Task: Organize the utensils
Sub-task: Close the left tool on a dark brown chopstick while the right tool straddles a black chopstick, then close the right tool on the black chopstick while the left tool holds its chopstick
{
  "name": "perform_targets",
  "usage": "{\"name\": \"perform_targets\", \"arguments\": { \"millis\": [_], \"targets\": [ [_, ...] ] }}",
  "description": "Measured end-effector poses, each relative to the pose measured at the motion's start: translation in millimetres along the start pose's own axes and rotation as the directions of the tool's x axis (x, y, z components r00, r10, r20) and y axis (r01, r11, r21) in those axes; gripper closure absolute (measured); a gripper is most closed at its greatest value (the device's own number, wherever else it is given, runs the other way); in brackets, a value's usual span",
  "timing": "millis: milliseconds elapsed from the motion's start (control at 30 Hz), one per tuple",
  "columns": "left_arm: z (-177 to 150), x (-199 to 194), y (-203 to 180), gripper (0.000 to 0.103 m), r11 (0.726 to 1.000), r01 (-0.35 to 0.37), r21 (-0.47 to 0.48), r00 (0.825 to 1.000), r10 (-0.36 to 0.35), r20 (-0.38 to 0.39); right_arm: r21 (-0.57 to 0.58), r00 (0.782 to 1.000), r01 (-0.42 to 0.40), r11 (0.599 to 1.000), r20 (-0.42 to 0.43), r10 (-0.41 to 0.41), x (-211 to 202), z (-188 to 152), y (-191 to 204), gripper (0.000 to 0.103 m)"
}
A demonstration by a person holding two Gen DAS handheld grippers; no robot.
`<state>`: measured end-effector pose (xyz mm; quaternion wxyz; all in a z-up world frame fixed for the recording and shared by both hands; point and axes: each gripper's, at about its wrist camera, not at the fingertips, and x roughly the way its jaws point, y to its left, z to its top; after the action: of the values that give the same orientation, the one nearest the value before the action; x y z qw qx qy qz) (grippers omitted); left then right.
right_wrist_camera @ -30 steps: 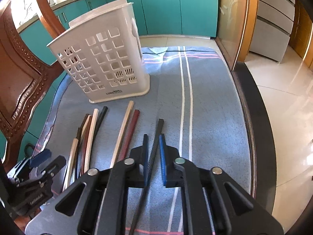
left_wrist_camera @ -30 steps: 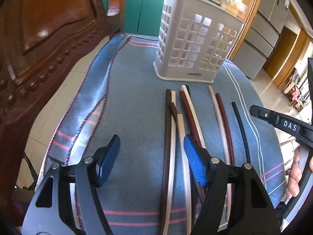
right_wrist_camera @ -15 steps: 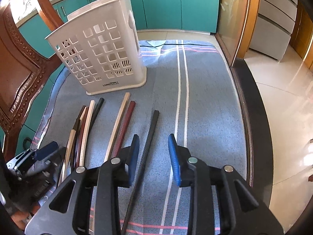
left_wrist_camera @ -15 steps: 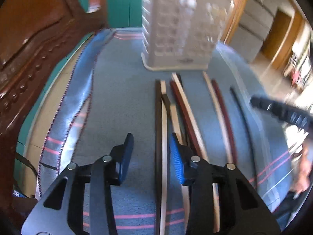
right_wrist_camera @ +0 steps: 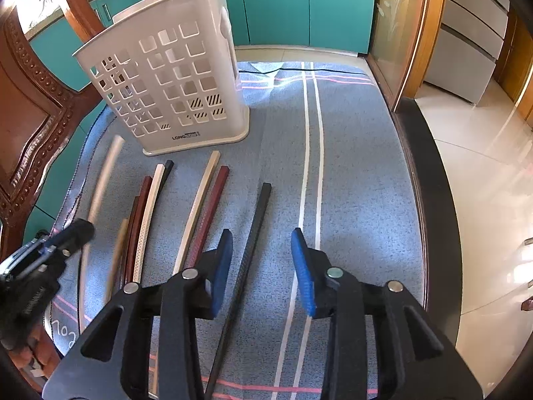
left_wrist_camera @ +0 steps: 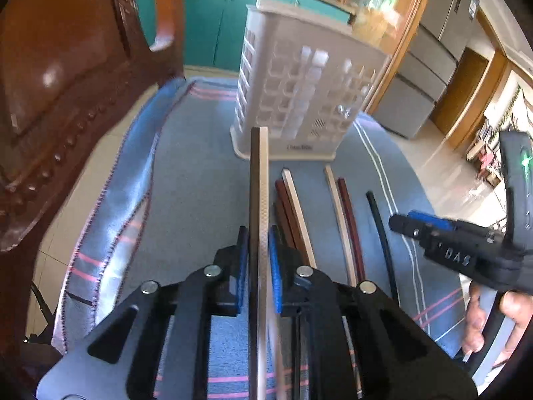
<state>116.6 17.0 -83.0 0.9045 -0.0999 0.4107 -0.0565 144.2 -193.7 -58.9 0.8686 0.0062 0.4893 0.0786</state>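
On the blue cloth (right_wrist_camera: 359, 173) w/ the white basket (right_wrist_camera: 173, 76), my left gripper (left_wrist_camera: 258, 260) clamps a dark+pale chopstick pair (left_wrist_camera: 259, 180) lifted off it; right gripper (right_wrist_camera: 260, 266) gapes over the black chopstick (right_wrist_camera: 253, 233).

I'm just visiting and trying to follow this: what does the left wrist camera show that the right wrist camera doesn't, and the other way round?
Only the left wrist view shows the left gripper shut on two chopsticks, one dark and one pale, and a doorway far right. Only the right wrist view shows the right gripper open, its blue pads either side of the black chopstick, though nearer the camera. Both show the white basket, the remaining chopsticks on the blue cloth, and the wooden chair.
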Motion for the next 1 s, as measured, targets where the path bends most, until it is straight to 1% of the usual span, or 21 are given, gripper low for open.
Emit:
{"name": "perform_targets", "arguments": {
  "millis": [33, 67, 133, 167, 233, 300, 367, 433, 500, 567, 633, 733, 933, 1000],
  "targets": [
    [0, -1, 3, 0.067, 1.000, -0.007, -0.012, 1.000, 0.007, 0.004, 0.000, 1.000, 0.001, 1.000, -0.001, -0.001, 0, 0, 0, 0.065],
    [-1, -4, 4, 0.066, 1.000, -0.018, -0.015, 1.000, 0.018, 0.004, 0.001, 1.000, 0.002, 1.000, -0.002, -0.002, 1, 0, -1, 0.065],
    [1, -2, 5, 0.066, 0.998, -0.061, -0.001, 0.998, 0.061, -0.006, 0.004, 1.000, 0.005, 1.000, -0.004, -0.005, 2, 0, -1, 0.065],
    [2, 0, 5, 0.066, 0.995, -0.094, 0.013, 0.995, 0.094, -0.019, 0.006, 1.000, 0.008, 1.000, -0.005, -0.008, 3, 0, -2, 0.065],
    [8, 5, 6, 0.066, 0.990, -0.134, 0.036, 0.989, 0.136, -0.059, 0.007, 1.000, 0.011, 1.000, -0.009, -0.011, 4, 1, -2, 0.065],
    [23, 17, 10, 0.066, 0.987, -0.152, 0.047, 0.982, 0.156, -0.105, 0.006, 1.000, 0.017, 1.000, -0.014, -0.017, 7, 2, -1, 0.065],
    [34, 30, 15, 0.066, 0.986, -0.163, 0.037, 0.975, 0.166, -0.149, 0.005, 0.999, 0.023, 1.000, -0.022, -0.023, 11, 3, -1, 0.065],
    [40, 43, 19, 0.066, 0.984, -0.174, 0.038, 0.963, 0.178, -0.203, 0.000, 0.999, 0.019, 1.000, -0.031, -0.019, 16, 4, -1, 0.065],
    [43, 52, 19, 0.066, 0.983, -0.180, 0.047, 0.956, 0.186, -0.229, -0.010, 0.999, 0.006, 1.000, -0.041, -0.007, 21, 6, 2, 0.065],
    [43, 58, 19, 0.066, 0.979, -0.194, 0.054, 0.952, 0.202, -0.230, -0.022, 0.998, 0.022, 1.000, -0.055, -0.023, 27, 9, 5, 0.065],
    [42, 60, 17, 0.066, 0.976, -0.209, 0.064, 0.949, 0.218, -0.226, -0.036, 0.996, 0.053, 0.998, -0.069, -0.055, 37, 11, 10, 0.065],
    [40, 57, 13, 0.066, 0.974, -0.217, 0.061, 0.947, 0.225, -0.230, -0.068, 0.993, 0.099, 0.993, -0.060, -0.103, 43, 15, 19, 0.065],
    [35, 51, 8, 0.066, 0.970, -0.238, 0.058, 0.944, 0.245, -0.221, -0.058, 0.993, 0.103, 0.993, -0.059, -0.107, 45, 16, 23, 0.065],
    [34, 55, 4, 0.066, 0.969, -0.238, 0.066, 0.943, 0.247, -0.221, -0.059, 0.993, 0.102, 0.993, -0.058, -0.105, 44, 16, 21, 0.065]
  ]
}}
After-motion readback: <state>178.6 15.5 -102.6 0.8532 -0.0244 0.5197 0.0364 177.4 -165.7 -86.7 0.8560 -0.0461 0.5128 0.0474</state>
